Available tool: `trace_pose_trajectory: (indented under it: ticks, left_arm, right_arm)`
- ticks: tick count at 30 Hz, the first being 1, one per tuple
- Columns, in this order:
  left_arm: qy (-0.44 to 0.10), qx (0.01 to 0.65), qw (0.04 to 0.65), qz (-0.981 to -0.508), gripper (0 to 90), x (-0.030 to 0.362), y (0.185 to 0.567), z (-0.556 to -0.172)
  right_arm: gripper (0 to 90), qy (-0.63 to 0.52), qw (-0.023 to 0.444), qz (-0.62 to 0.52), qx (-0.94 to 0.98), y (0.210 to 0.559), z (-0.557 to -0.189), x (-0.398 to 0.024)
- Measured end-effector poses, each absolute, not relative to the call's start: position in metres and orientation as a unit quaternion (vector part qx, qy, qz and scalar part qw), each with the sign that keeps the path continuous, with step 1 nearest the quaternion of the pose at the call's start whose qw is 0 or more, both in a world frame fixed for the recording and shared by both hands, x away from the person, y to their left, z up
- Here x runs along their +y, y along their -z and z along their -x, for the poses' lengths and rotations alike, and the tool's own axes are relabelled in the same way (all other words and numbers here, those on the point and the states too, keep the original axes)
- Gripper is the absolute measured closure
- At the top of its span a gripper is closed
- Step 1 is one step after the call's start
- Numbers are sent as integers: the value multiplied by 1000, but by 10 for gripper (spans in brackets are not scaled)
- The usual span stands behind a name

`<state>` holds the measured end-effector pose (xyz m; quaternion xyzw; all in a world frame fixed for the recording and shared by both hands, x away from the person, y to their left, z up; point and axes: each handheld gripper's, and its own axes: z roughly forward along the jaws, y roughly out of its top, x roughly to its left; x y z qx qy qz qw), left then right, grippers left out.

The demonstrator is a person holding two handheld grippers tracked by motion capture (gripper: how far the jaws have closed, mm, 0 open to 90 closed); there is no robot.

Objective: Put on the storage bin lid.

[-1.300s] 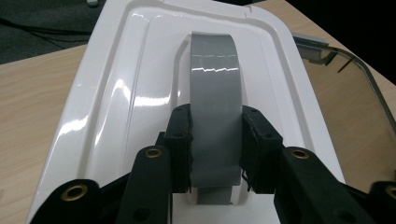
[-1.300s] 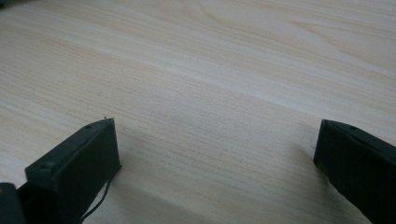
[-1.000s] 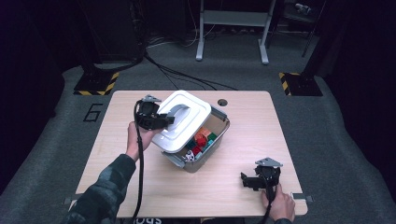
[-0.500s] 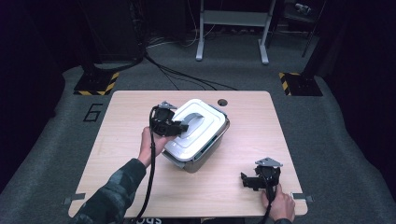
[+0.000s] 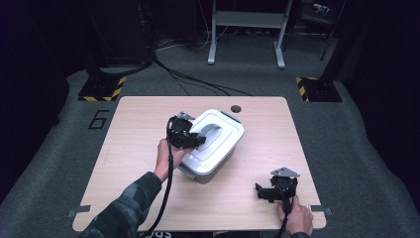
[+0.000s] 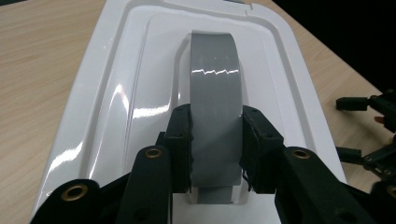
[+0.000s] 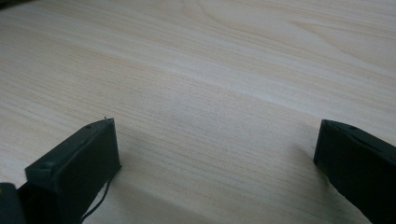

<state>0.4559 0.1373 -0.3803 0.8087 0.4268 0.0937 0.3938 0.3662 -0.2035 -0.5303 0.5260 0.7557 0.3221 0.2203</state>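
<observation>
The grey storage box [image 5: 205, 171] stands near the middle of the table [image 5: 124, 148], with its white lid [image 5: 218, 144] lying on top of it. The left gripper [image 5: 190, 141] pinches the lid's grey handle [image 6: 215, 116], one pad on either side of the strap. The right gripper [image 5: 265, 192] rests low over bare table, well apart from the box toward the person's near right, its jaws spread wide with nothing between them. The step in hand appears to be seating the lid; to do it well, the lid should be kept square to the box rim and lowered evenly so that every edge drops into place before the handle is let go. The left gripper view shows the pads [image 6: 180, 140] biting the handle's near end, a detail too small to read from the high view; the high view alone gives the box's place on the table and the lid's alignment over it.
</observation>
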Motion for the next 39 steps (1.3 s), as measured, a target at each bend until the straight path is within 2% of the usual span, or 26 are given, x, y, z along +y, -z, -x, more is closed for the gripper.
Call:
trace_pose_trajectory:
  ticks: [5, 10, 11, 12, 17, 20, 31, 39]
  left_arm:
    - [-112, 420, 383, -815, 636, 136, 377, -454]
    - [-126, 411, 385, -817, 470, 139, 369, -452]
    - [-129, 409, 386, -817, 408, 140, 367, -450]
    - [-128, 407, 388, -817, 408, 141, 365, -450]
    - [-137, 402, 394, -815, 259, 155, 356, -444]
    - [-144, 405, 391, -814, 207, 164, 353, -441]
    - [-169, 409, 386, -809, 126, 210, 344, -426]
    - [-200, 412, 368, -809, 96, 243, 353, -410]
  right_arm:
    - [0, -323, 221, -527, 754, 530, -366, -203]
    - [0, -322, 220, -526, 756, 530, -366, -204]
    - [0, -322, 220, -526, 756, 530, -366, -204]
    - [0, -322, 220, -526, 756, 530, -366, -204]
    - [0, -322, 220, -526, 756, 530, -366, -204]
    - [0, -322, 220, -526, 756, 530, -366, -204]
    - [0, -322, 220, -526, 756, 530, -366, -204]
    - [0, -322, 220, -526, 756, 530, -366, -204]
